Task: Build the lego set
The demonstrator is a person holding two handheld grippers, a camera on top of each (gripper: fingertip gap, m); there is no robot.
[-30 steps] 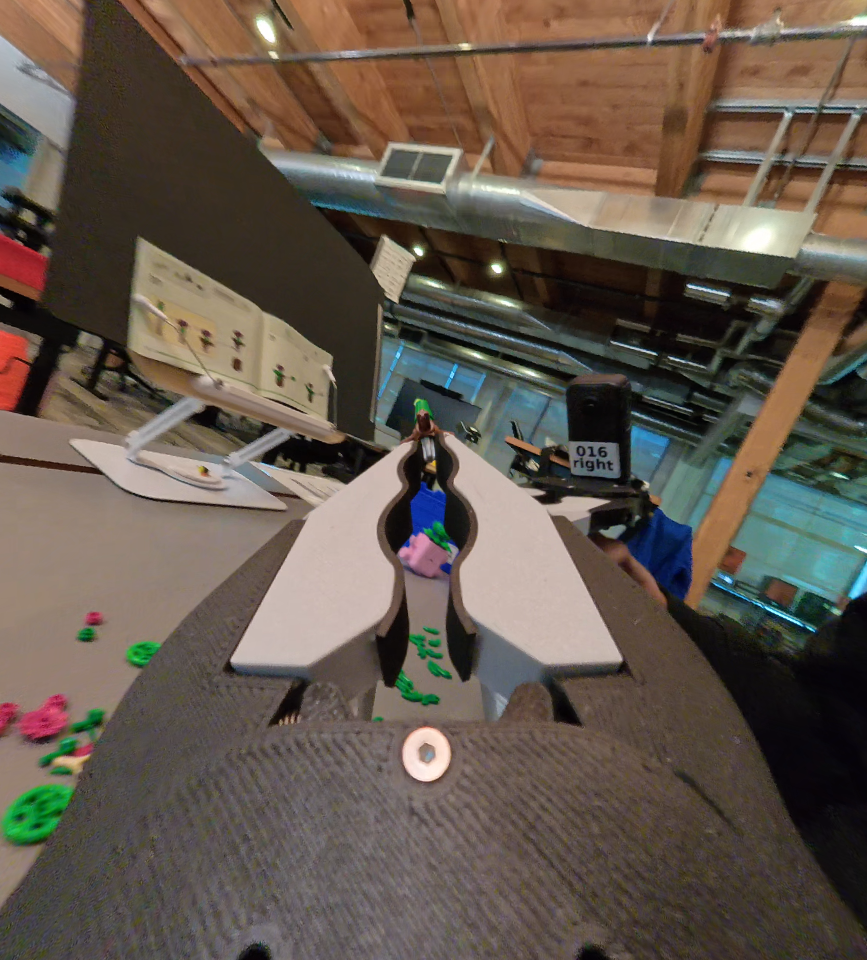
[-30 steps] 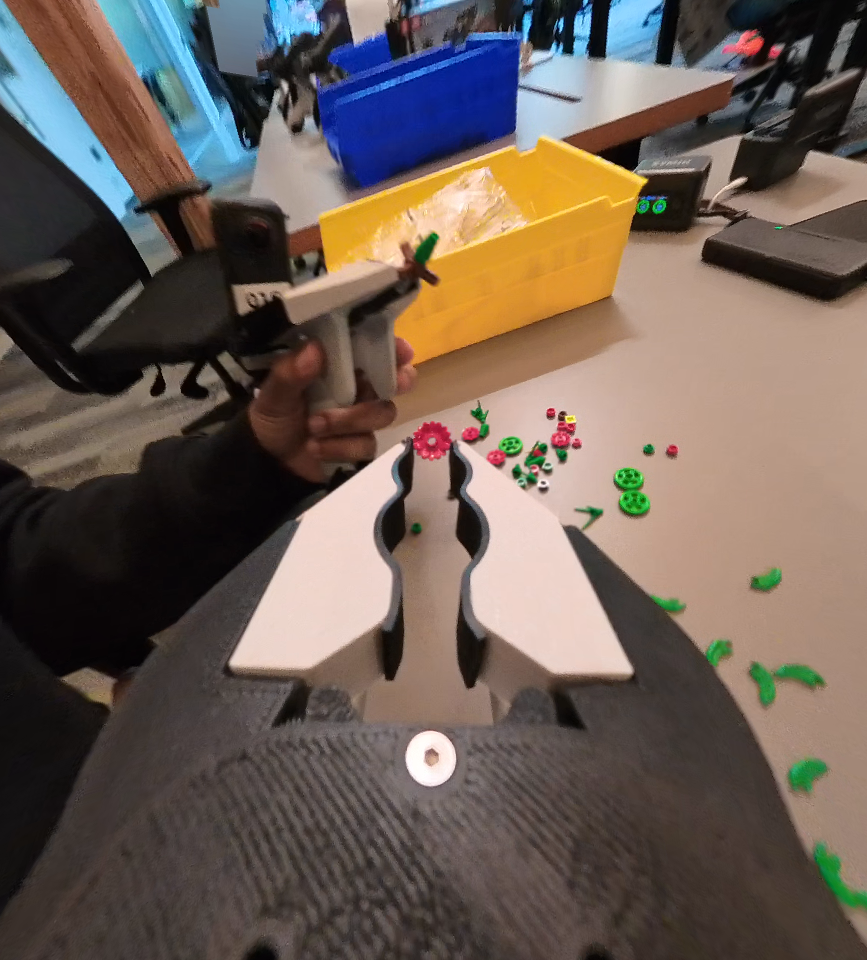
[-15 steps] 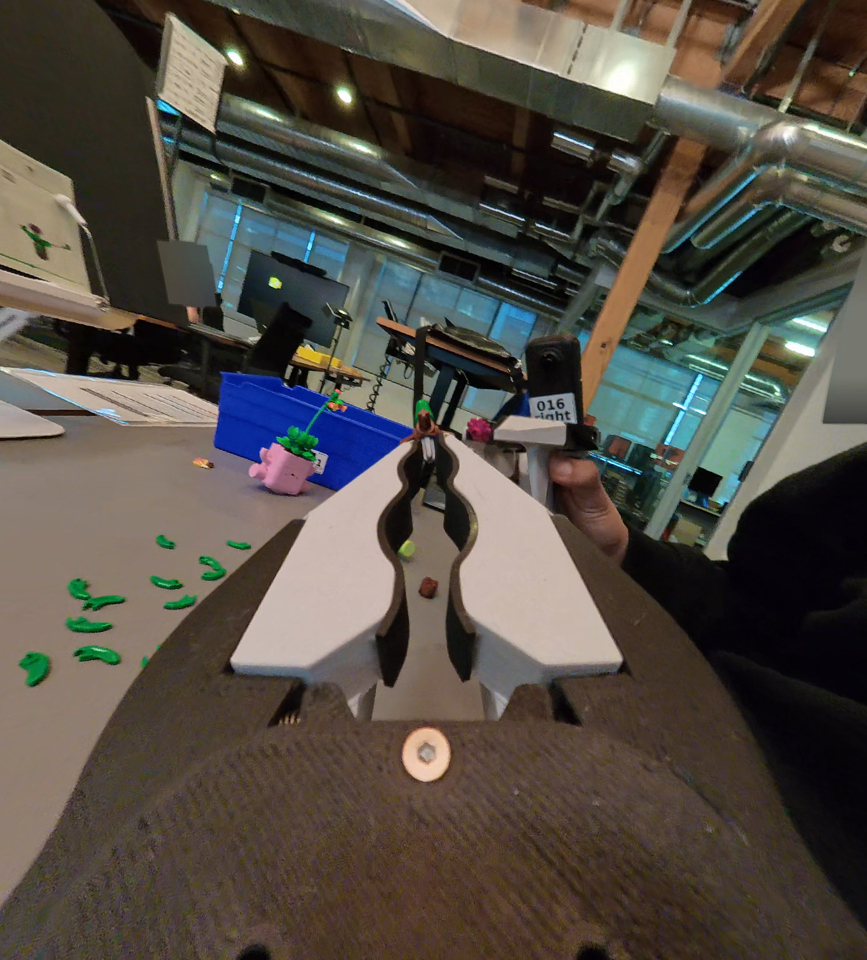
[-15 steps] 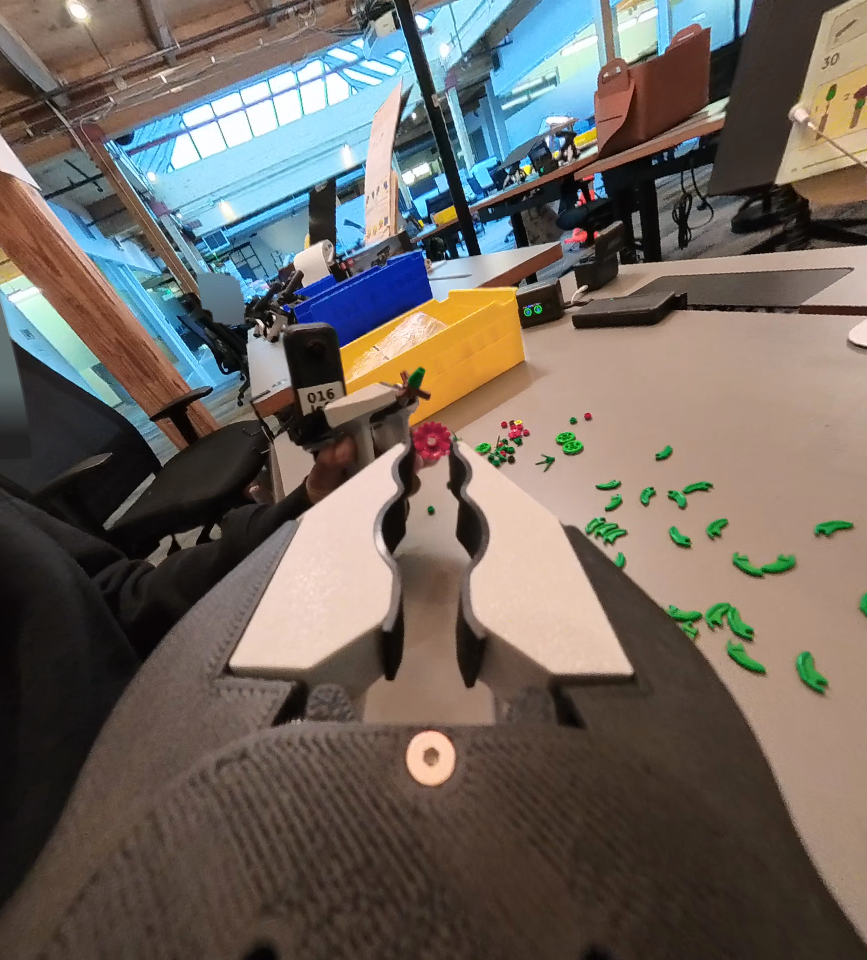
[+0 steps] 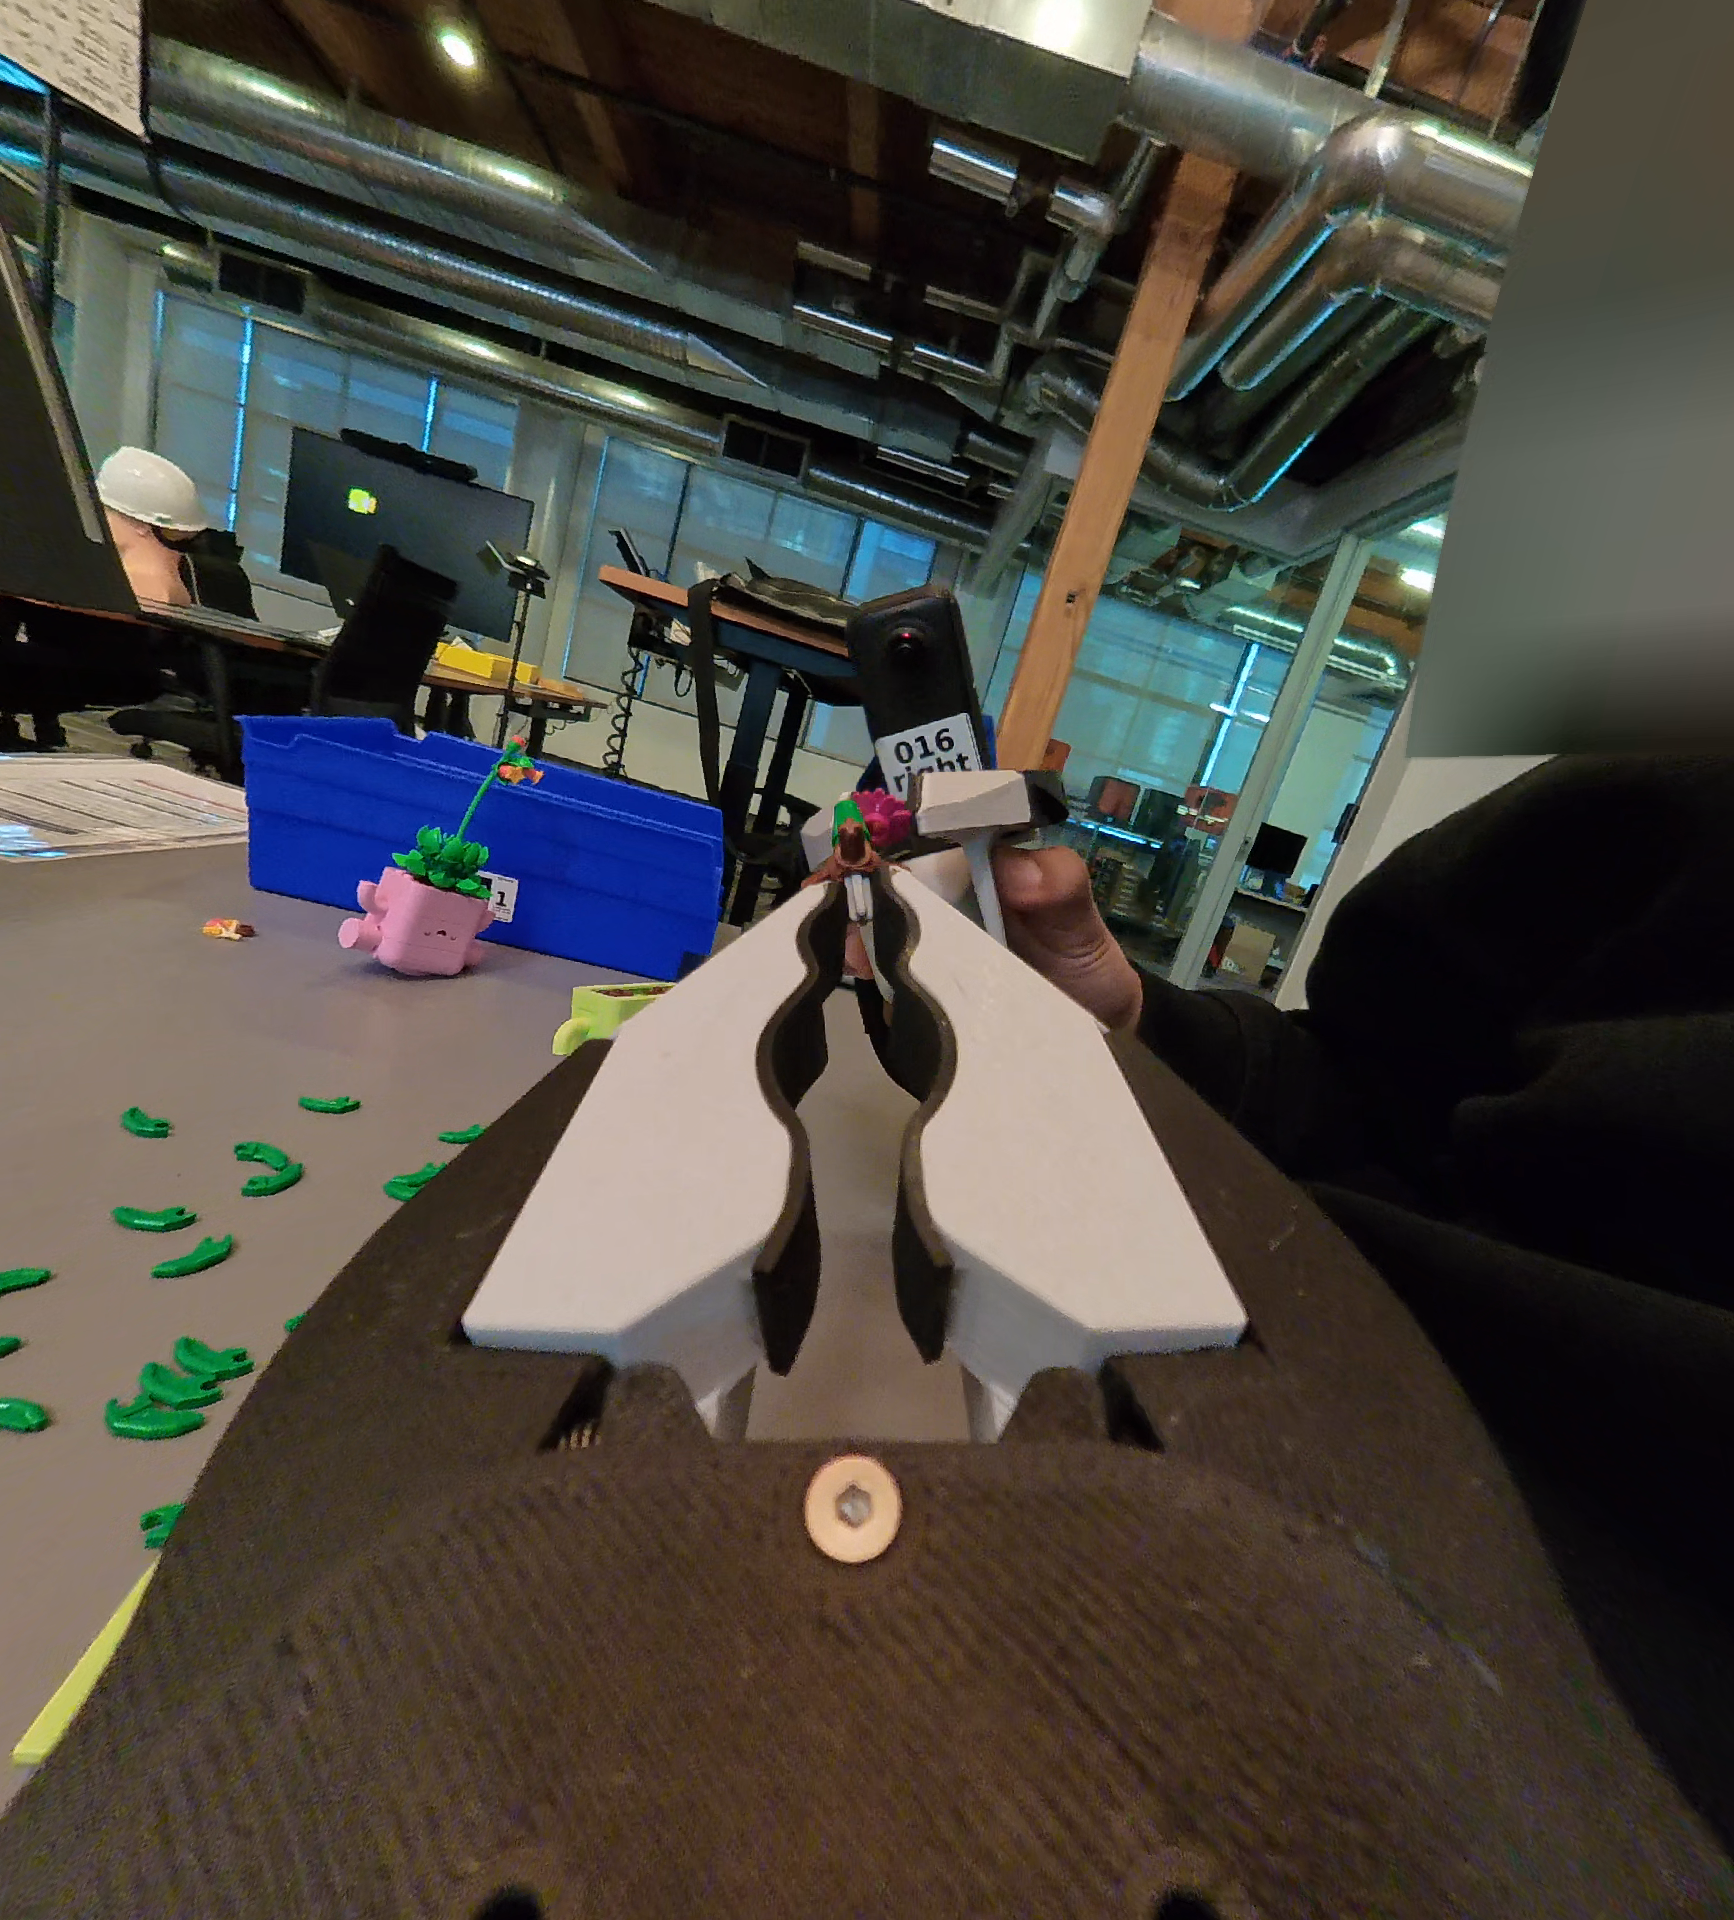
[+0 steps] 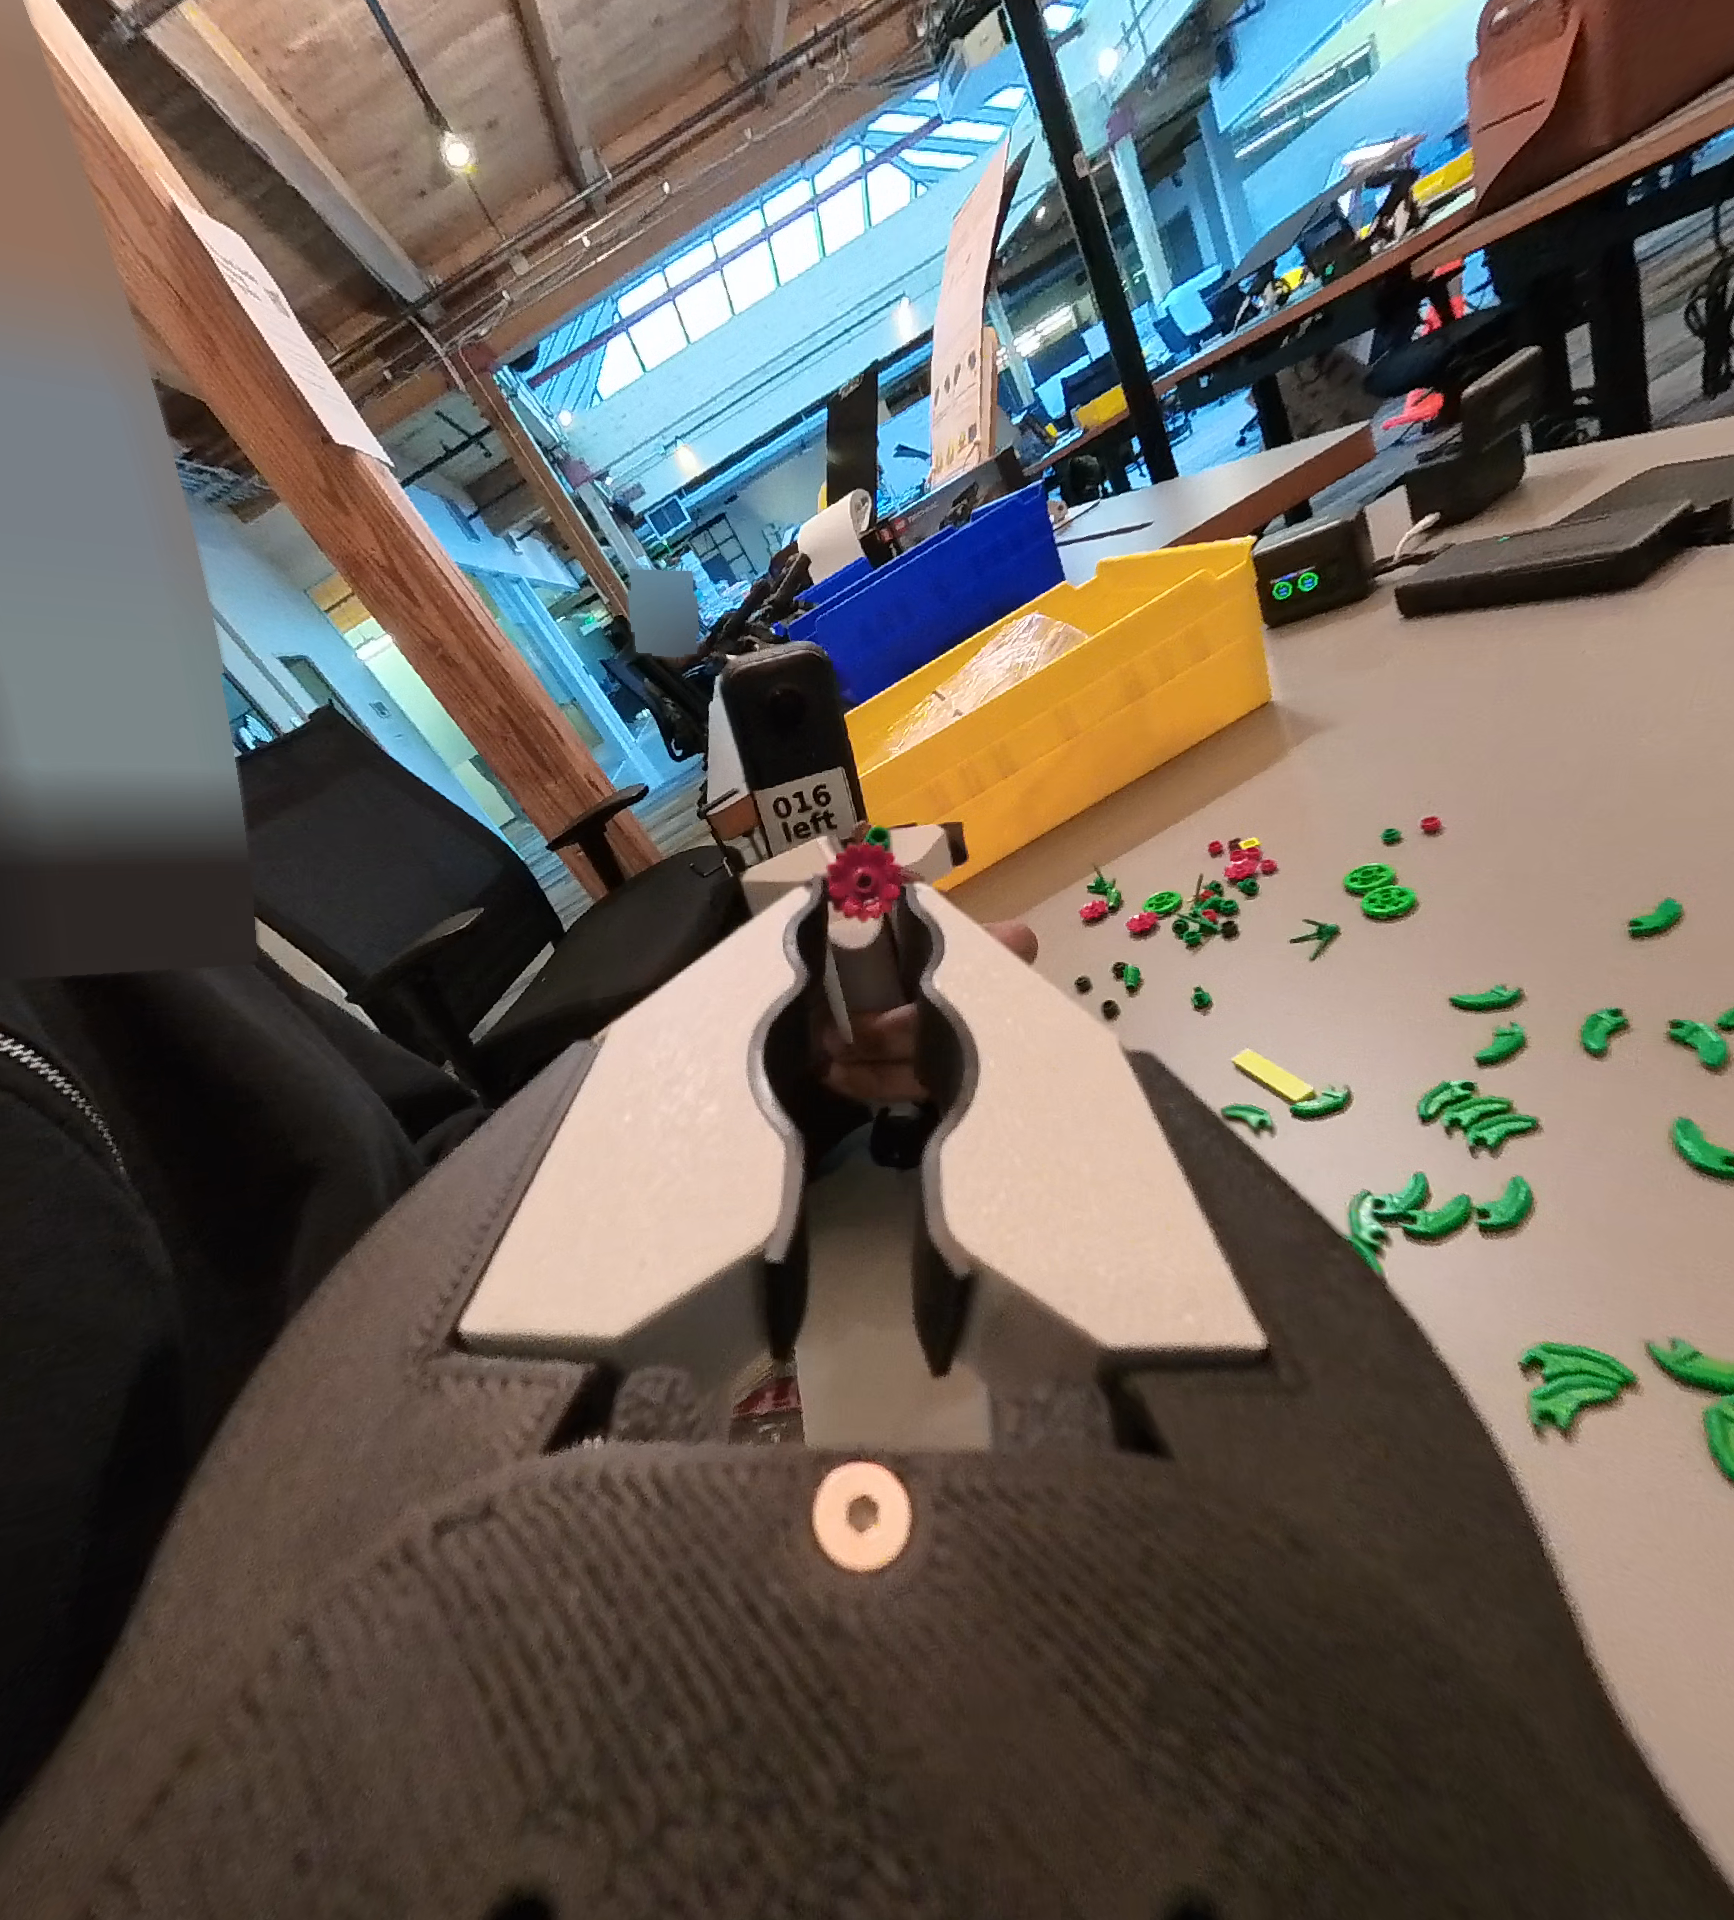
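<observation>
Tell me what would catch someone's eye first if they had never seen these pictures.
Probably the two tools meeting tip to tip above the table: the right tool pinches a magenta flower piece, and the left tool pinches a small brown and green stem piece. After that, the green curved leaf pieces scattered over the grey table, and the pink pot figure with a green plant in front of a blue bin.

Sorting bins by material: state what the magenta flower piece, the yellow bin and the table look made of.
Magenta flower piece: moulded plastic, glossy petals. Yellow bin: rigid plastic, smooth ribbed walls with slight sheen. Table: grey matte top, probably laminate; its core is hidden.
</observation>
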